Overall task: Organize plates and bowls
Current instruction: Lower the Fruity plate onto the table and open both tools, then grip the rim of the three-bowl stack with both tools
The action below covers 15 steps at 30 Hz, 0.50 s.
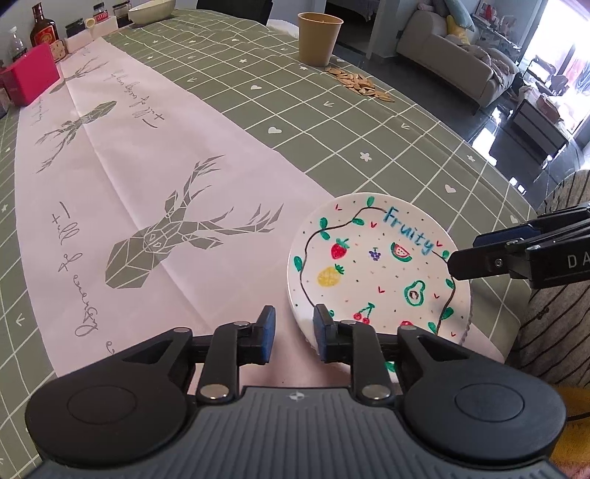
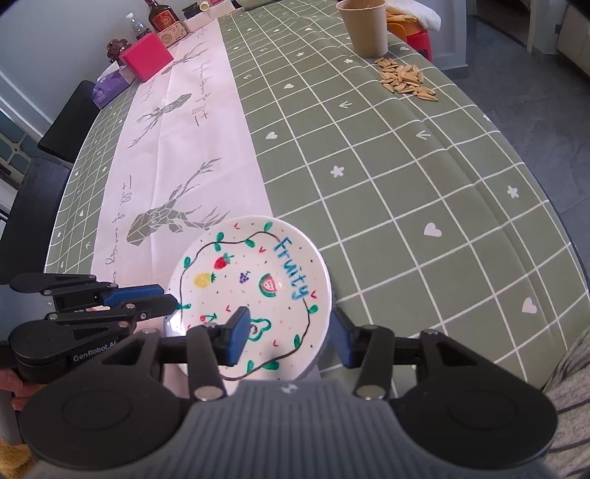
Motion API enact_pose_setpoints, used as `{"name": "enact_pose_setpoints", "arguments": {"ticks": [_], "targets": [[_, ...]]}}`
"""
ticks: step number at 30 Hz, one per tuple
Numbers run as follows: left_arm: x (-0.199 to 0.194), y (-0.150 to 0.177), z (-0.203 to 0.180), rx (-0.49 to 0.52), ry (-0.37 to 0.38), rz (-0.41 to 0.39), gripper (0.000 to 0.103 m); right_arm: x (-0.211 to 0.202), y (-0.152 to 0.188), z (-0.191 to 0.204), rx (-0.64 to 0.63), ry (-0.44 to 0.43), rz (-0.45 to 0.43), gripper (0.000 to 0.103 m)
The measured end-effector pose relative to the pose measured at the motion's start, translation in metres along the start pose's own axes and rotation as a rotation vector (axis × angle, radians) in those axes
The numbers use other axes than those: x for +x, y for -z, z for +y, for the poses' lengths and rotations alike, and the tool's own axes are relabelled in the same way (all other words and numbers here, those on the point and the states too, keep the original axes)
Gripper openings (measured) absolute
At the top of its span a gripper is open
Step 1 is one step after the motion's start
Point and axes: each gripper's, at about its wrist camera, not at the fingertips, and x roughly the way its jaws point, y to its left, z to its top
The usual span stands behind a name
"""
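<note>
Setting: green checked tablecloth (image 2: 405, 184) with a pale pink deer-print runner (image 1: 147, 154) down its middle, living room beyond.
Plate: round white ceramic plate painted with fruit and the word "Fruity" (image 2: 254, 280), at the near table edge, straddling runner and green cloth.
Right gripper (image 2: 287, 341): jaws apart, one pad over the plate's face, the other outside its rim at 4 o'clock; no grip yet.
Left gripper (image 1: 293, 335): jaws apart, right pad at the plate's rim at 7 o'clock.
Risk: closing on the glazed rim could let it slip; a nudge toward 6 o'clock may push it off the table.
Room: open runner toward 12 o'clock; tan cup (image 2: 365, 25) and scattered seeds (image 2: 405, 79) at 1 o'clock, well apart.
</note>
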Motion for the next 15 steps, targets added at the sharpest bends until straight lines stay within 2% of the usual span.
{"name": "enact_pose_setpoints", "arguments": {"ticks": [1, 3, 4, 7, 13, 15], "targets": [[-0.002, 0.001, -0.002, 0.028, -0.017, -0.013, 0.054, -0.001, 0.001, 0.001, -0.007, -0.003, -0.005, 0.054], [-0.007, 0.003, -0.004, 0.06, -0.049, -0.063, 0.069, -0.005, 0.003, 0.008, -0.048, -0.006, -0.025, 0.062], [-0.009, 0.005, -0.004, 0.064, -0.065, -0.086, 0.07, -0.007, 0.003, 0.01, -0.064, -0.006, -0.036, 0.067], [-0.014, 0.004, -0.002, 0.031, -0.112, -0.111, 0.076, -0.015, 0.001, 0.014, -0.083, -0.021, -0.067, 0.071], [-0.036, 0.001, -0.001, -0.06, -0.186, -0.202, 0.077, -0.028, -0.006, 0.018, -0.091, -0.04, -0.108, 0.079], [-0.053, 0.004, -0.003, -0.092, -0.245, -0.248, 0.077, -0.033, -0.008, 0.02, -0.094, -0.054, -0.127, 0.079]]}}
